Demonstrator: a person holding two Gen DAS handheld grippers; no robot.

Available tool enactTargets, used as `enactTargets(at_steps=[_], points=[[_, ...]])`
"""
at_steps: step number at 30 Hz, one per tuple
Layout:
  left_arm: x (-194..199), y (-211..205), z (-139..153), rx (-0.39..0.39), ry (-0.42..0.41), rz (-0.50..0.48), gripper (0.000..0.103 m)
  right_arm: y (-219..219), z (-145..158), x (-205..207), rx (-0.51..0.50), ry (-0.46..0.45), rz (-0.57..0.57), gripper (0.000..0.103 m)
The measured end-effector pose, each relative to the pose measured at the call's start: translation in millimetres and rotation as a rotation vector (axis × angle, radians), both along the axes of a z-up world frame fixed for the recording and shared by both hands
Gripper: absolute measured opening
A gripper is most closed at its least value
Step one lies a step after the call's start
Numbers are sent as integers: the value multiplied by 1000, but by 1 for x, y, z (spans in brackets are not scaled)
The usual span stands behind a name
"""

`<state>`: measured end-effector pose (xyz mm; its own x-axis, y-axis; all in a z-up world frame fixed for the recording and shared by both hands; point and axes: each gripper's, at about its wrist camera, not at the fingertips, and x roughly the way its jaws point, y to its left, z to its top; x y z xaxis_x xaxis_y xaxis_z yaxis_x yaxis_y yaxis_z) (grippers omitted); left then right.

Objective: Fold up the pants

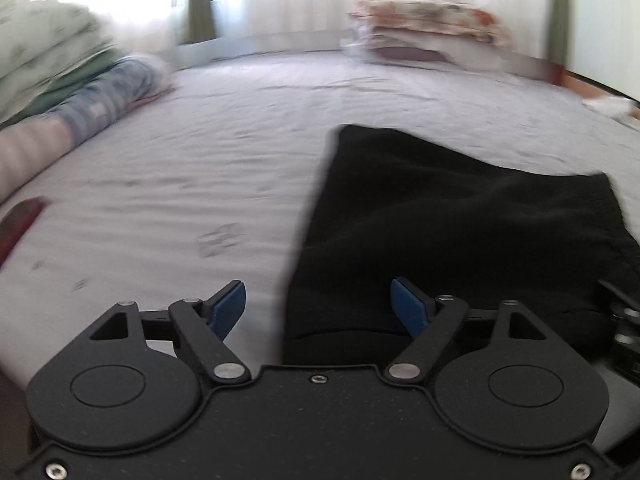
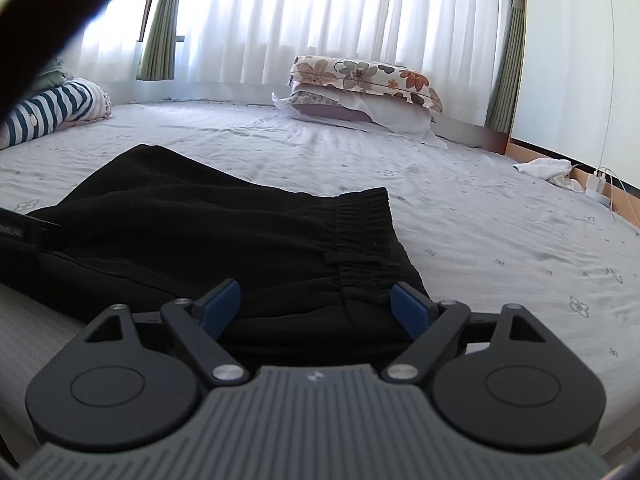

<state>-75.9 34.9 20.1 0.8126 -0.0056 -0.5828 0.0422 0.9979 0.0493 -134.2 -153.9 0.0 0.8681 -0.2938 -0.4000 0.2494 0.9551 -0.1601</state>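
Black pants point(image 1: 440, 220) lie folded in layers on the pale bed sheet point(image 1: 180, 168). In the right wrist view the pants point(image 2: 200, 232) show an elastic waistband point(image 2: 366, 228) at their right end. My left gripper point(image 1: 318, 308) is open and empty, just above the near left edge of the pants; its left blue pad is over bare sheet. My right gripper point(image 2: 316, 306) is open and empty, at the near edge of the pants by the waistband. Part of the right gripper shows at the left wrist view's right edge point(image 1: 624, 320).
Stacked floral pillows point(image 2: 364, 88) sit at the far side of the bed by the curtained window. Rolled striped bedding point(image 2: 52, 108) and folded quilts point(image 1: 44, 48) lie at the left. A white cloth point(image 2: 548, 170) and a charger with cable point(image 2: 596, 188) lie at the bed's right wooden edge.
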Motion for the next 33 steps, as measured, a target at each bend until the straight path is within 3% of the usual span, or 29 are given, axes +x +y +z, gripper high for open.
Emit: enactTargets(at_steps=[3, 6, 8, 10, 17, 24, 33], points=[[4, 18, 1, 84, 4, 118, 79, -2, 4, -3, 6, -1, 0, 91], [6, 36, 7, 53, 60, 162, 69, -5, 12, -10, 52, -16, -6, 92], [1, 41, 14, -1, 78, 126, 70, -7, 18, -14, 90, -20, -15, 92], [-5, 37, 23, -40, 78, 93, 78, -9, 25, -16, 120, -15, -31, 94], [-30, -4, 45, -93, 128, -82, 93, -14, 36, -28, 192, 52, -48, 103], [-46, -42, 27, -5, 227, -142, 95, -16, 22, -33, 229, 134, -71, 103], [-43, -43, 14, -12, 257, -141, 96, -9, 13, -25, 219, 170, -65, 103]])
